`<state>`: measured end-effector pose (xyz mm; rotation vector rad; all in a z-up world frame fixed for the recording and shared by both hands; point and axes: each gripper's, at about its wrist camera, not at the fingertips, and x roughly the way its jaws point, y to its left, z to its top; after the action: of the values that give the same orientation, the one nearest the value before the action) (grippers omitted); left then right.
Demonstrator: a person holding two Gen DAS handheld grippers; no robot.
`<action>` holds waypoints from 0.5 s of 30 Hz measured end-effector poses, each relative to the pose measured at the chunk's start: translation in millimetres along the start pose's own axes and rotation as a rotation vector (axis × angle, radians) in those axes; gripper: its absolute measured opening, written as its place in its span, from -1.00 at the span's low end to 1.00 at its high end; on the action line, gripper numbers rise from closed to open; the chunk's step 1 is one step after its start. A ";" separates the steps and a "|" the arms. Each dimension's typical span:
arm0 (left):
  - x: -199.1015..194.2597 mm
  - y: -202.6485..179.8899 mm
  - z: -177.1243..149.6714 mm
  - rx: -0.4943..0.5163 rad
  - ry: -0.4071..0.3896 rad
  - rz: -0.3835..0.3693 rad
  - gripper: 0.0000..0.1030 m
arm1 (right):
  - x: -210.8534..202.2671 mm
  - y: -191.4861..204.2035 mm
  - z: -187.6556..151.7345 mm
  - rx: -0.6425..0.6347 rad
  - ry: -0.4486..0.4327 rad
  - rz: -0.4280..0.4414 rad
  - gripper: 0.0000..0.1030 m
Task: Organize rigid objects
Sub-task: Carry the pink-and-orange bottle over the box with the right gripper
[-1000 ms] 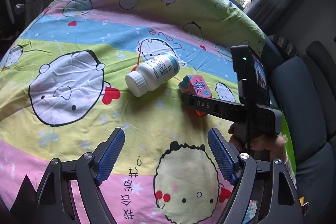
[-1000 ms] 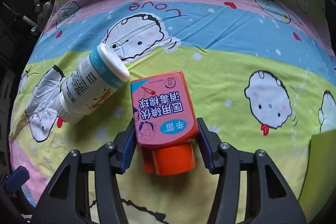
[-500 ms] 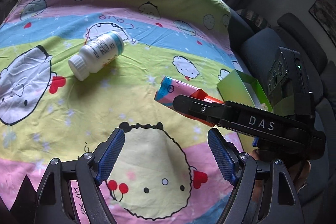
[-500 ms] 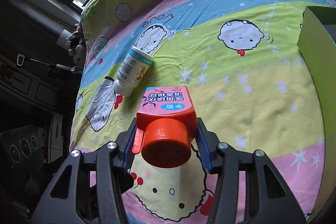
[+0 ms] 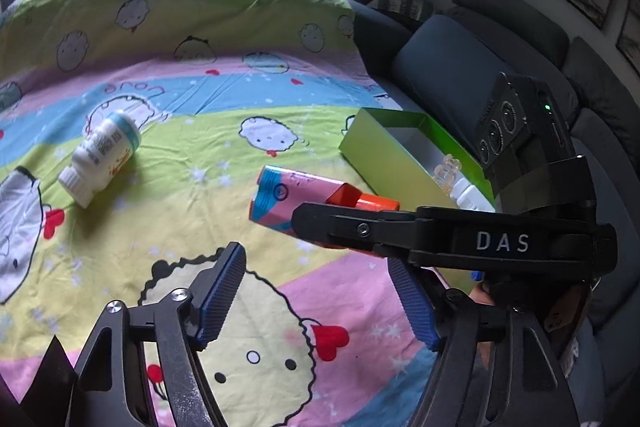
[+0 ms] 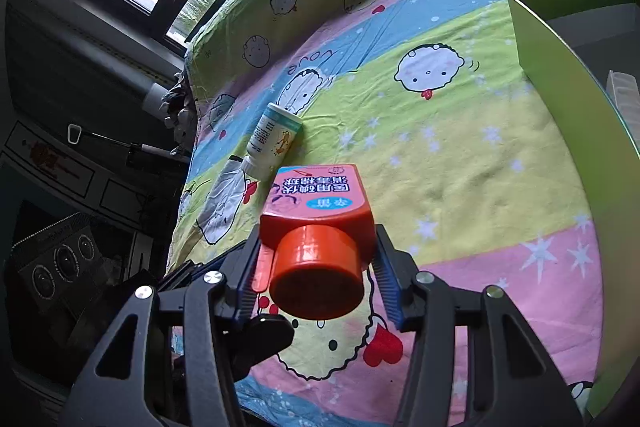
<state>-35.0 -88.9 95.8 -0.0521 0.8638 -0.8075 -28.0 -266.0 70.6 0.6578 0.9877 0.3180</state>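
Right gripper (image 6: 316,267) is clamped on the pink, orange-capped container (image 6: 316,211), held above the cartoon-print sheet (image 6: 460,163), cap toward the camera. Left gripper (image 5: 316,291) has nothing between its blue pads; its jaws are closing. White bottle (image 5: 100,157) lies on its side on the sheet, well apart from the open green box (image 5: 384,155), which holds small items.

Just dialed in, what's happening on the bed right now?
The right gripper is clamped on a pink container with an orange cap, holding it above the cartoon bedsheet near the green box, which already holds a couple of small items. The left gripper holds nothing; its jaws are closing. A white pill bottle lies on the sheet.
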 end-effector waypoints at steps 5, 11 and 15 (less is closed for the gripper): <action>-4.7 -23.9 6.3 0.079 -0.075 -0.031 0.09 | -22.5 -1.0 2.2 -0.002 -0.049 0.051 -0.02; -2.2 -47.7 19.5 0.097 -0.108 -0.095 0.08 | -56.6 -4.8 5.0 -0.003 -0.150 0.027 -0.02; 8.1 -66.7 28.7 0.120 -0.107 -0.135 0.08 | -78.6 -14.6 5.0 0.017 -0.208 0.005 -0.02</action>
<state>-52.9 -149.2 133.1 -0.0481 0.7146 -0.9736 -65.7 -320.6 115.4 0.6944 0.7904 0.2406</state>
